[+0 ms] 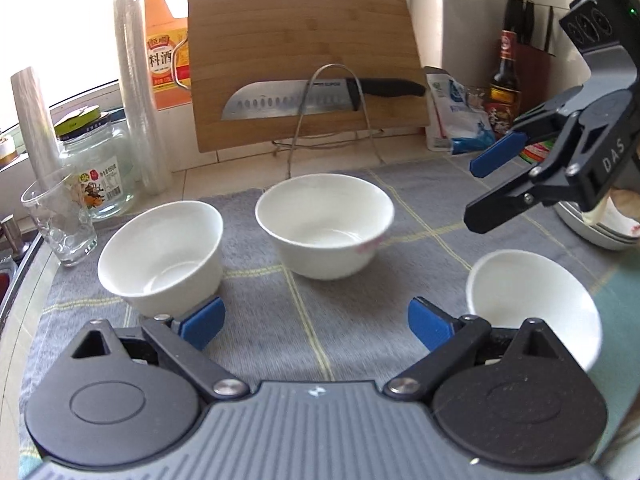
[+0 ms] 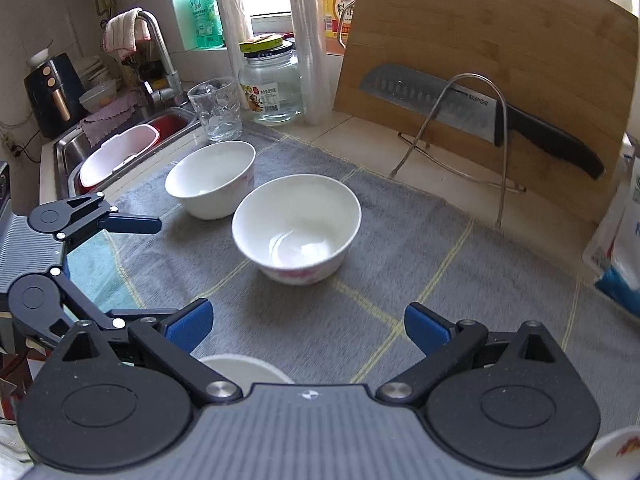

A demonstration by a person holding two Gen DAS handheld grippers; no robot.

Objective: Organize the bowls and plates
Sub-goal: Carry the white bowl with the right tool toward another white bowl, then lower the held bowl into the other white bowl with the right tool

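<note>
Three white bowls stand on a grey cloth (image 1: 360, 320). In the left wrist view they are the left bowl (image 1: 160, 256), the middle bowl (image 1: 324, 224) and the right bowl (image 1: 532, 304). My left gripper (image 1: 316, 322) is open over bare cloth between the left and right bowls, holding nothing. My right gripper (image 1: 486, 186) hangs open and empty above the right bowl. In the right wrist view the right gripper (image 2: 308, 326) faces the middle bowl (image 2: 298, 228), with the left bowl (image 2: 212, 178) behind and a bowl rim (image 2: 244, 368) beneath it. The left gripper (image 2: 140, 268) is at the left.
A wooden cutting board (image 1: 304, 60) leans at the back with a knife (image 1: 304, 98) on a wire rack (image 1: 332, 120). A glass (image 1: 60, 220), jar (image 1: 96, 164) and sink (image 2: 120, 152) lie left. Stacked plates (image 1: 600, 236), bottles and bags (image 1: 460, 120) stand right.
</note>
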